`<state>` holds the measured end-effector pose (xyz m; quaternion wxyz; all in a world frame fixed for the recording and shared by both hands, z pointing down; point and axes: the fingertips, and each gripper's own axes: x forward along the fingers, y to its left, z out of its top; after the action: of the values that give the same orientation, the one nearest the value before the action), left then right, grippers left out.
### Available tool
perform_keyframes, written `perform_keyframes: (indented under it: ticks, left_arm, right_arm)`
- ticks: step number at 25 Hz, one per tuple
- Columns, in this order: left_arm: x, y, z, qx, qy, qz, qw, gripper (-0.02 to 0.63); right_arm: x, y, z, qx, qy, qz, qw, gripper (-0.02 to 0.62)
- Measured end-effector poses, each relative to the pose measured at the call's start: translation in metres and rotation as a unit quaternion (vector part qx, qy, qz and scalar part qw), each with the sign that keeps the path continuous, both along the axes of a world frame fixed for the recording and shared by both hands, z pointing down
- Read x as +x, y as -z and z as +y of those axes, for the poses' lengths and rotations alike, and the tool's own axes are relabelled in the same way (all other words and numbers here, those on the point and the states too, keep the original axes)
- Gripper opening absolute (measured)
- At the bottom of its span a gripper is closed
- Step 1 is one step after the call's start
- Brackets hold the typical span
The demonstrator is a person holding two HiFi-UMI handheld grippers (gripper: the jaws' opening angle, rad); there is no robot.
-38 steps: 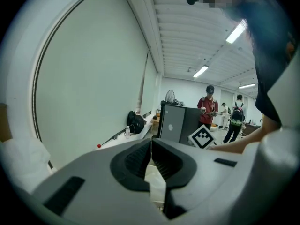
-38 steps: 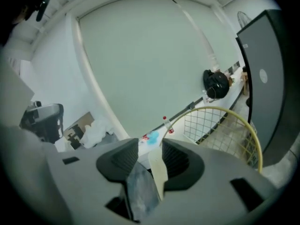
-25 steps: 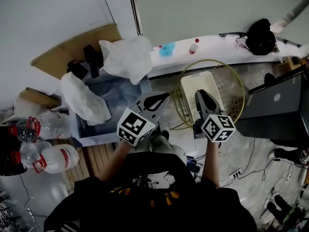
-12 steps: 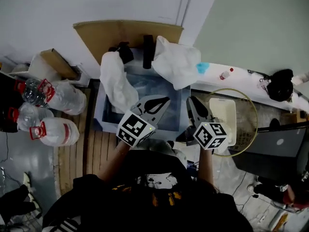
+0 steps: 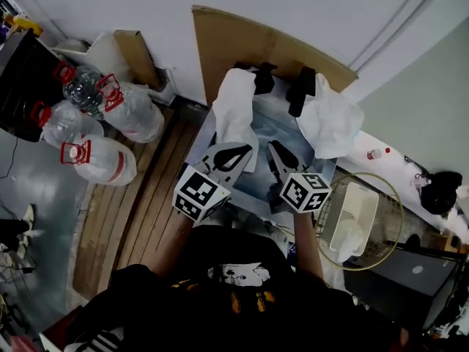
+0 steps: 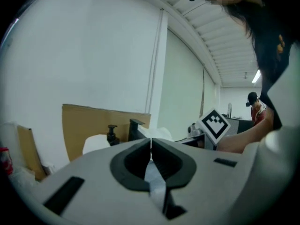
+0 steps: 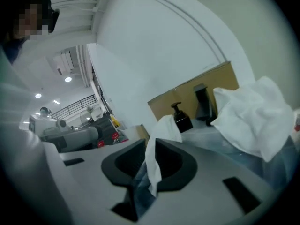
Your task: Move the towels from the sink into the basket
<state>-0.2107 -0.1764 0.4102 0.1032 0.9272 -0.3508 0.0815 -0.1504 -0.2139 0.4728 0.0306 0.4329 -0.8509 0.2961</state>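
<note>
Towels: two, both white, both at the sink (image 5: 272, 123), neither in the basket (image 5: 388, 229). Left towel (image 5: 236, 112): long, draped over the far-left rim just beside the black soap dispenser (image 5: 264, 78), lower end hanging into the basin; right towel (image 5: 331, 123): bunched over the far-right corner, against the black faucet (image 5: 302, 90). Basket: round, gold wire, on the floor to the right of the sink, with a white tub (image 5: 355, 211) inside; near the right towel but not touching it.

Left gripper (image 6: 151, 142): jaws pressed together along a thin seam, nothing between them; held over the near edge of the sink, pointed toward the left towel, not touching it. Right gripper (image 7: 151, 142): jaws a narrow slit apart, clamped on nothing; left towel visible through the slit, farther off and untouched; held beside the left gripper, over the near part of the basin, tips clear of both towels.

Surroundings: brown cardboard sheet (image 5: 242, 42) upright against the wall behind the sink; large clear water bottles (image 5: 99, 160) with red handles on the floor to the left; wooden slats (image 5: 146, 211) under the sink's left side.
</note>
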Motion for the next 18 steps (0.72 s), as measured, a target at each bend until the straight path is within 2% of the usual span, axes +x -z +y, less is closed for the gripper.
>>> perform_keyframes:
  ticks: [3, 6, 8, 11, 18]
  left_arm:
    - [-0.033, -0.007, -0.001, -0.009, 0.036, 0.0, 0.9993, 0.009]
    - [-0.061, -0.013, 0.001, -0.017, 0.067, -0.001, 0.9976, 0.009]
    - [-0.075, -0.016, 0.003, -0.021, 0.082, -0.002, 0.9964, 0.009]
    - [-0.092, -0.02, 0.007, -0.027, 0.098, -0.003, 0.9948, 0.009]
    - [-0.116, -0.032, 0.015, -0.045, 0.128, -0.01, 0.9907, 0.009]
  right_arm:
    - [-0.038, -0.031, -0.012, -0.024, 0.044, 0.022, 0.999, 0.111]
    - [-0.067, -0.065, -0.02, -0.042, 0.086, 0.069, 0.993, 0.201]
    - [-0.081, -0.091, -0.025, -0.056, 0.107, 0.106, 0.987, 0.271]
    - [-0.095, -0.131, -0.031, -0.087, 0.122, 0.166, 0.975, 0.324]
    - [-0.111, -0.202, -0.045, -0.142, 0.121, 0.268, 0.945, 0.359]
